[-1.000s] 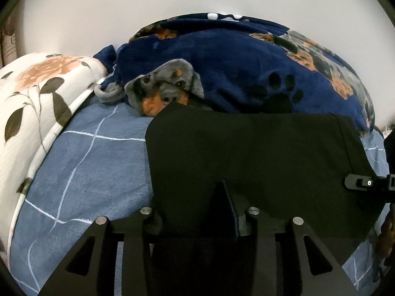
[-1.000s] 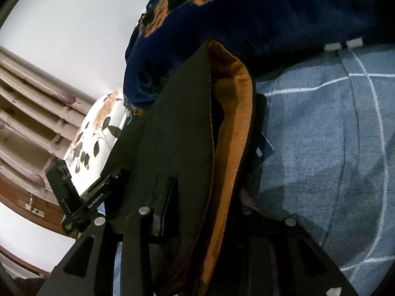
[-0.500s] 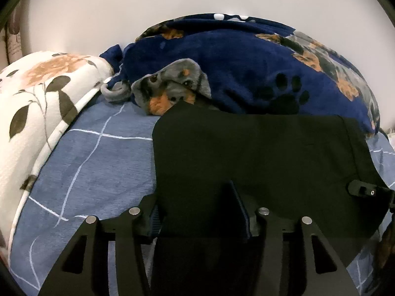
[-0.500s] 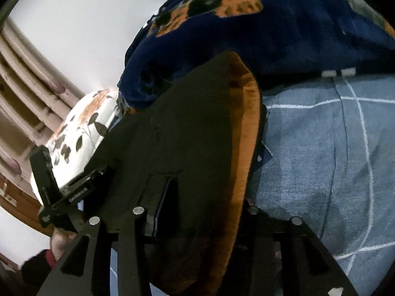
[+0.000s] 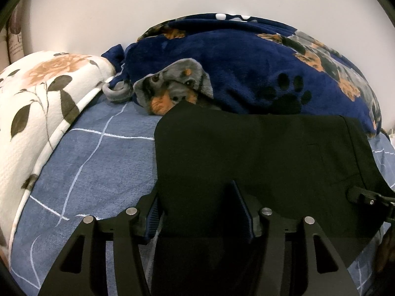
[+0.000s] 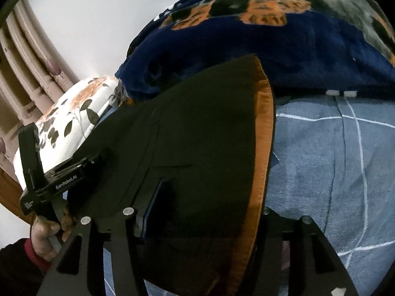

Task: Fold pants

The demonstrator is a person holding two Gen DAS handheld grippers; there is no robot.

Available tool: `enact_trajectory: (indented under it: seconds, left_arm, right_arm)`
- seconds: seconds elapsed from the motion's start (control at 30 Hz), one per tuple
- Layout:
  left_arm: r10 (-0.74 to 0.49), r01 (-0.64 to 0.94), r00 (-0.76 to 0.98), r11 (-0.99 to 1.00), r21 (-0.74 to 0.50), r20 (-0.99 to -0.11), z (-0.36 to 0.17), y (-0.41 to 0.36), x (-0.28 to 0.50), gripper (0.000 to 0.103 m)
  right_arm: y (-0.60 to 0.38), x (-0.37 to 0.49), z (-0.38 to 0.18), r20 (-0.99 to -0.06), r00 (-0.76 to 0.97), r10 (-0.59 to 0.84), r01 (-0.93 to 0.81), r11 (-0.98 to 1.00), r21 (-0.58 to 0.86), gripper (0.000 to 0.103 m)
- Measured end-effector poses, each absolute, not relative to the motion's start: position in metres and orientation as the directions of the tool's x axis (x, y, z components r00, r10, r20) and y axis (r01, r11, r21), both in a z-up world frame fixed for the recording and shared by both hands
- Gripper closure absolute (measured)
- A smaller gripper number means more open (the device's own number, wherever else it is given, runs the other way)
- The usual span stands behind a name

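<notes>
The black pants (image 5: 259, 153) are stretched flat above the blue checked bed sheet (image 5: 93, 162), with their far edge toward the blanket. My left gripper (image 5: 200, 212) is shut on the near left part of the pants. My right gripper (image 6: 197, 212) is shut on the pants (image 6: 197, 128) at the other end, where the orange lining (image 6: 264, 148) of the waistband shows. The right gripper also shows at the right edge of the left wrist view (image 5: 367, 197). The left gripper shows at the left of the right wrist view (image 6: 49, 177), held by a hand.
A navy blanket with dog and paw prints (image 5: 246, 74) is heaped at the far side of the bed. A white floral quilt (image 5: 37, 98) lies to the left. A white wall stands behind. Curtains (image 6: 29, 74) hang at the left of the right wrist view.
Both grippers have carried the pants a little nearer and lower over the sheet. More of the sheet and blanket shows around the pants. Both grips are unchanged.
</notes>
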State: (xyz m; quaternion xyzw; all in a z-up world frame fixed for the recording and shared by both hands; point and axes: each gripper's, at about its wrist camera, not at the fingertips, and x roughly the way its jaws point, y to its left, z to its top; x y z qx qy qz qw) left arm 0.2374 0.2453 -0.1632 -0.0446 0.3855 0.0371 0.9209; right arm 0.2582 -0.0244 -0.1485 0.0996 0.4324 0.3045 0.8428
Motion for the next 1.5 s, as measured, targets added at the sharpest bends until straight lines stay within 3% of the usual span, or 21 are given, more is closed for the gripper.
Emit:
enact_trajectory:
  seconds: [0.43,1.5]
  left_arm:
    - [0.031,-0.103,0.701,0.993,-0.058,-0.713,-0.1632,0.2457,0.2373,0.048]
    - [0.037,-0.106,0.701,0.993,-0.052,-0.713,-0.1625,0.2428,0.2373,0.049]
  right_arm:
    - [-0.023,0.256,-0.1485,-0.67,0.436,0.601,-0.443,0.791,0.421,0.047]
    - [-0.0178,0.2566,-0.1471,-0.683,0.441,0.582,-0.461,0.8,0.384,0.048]
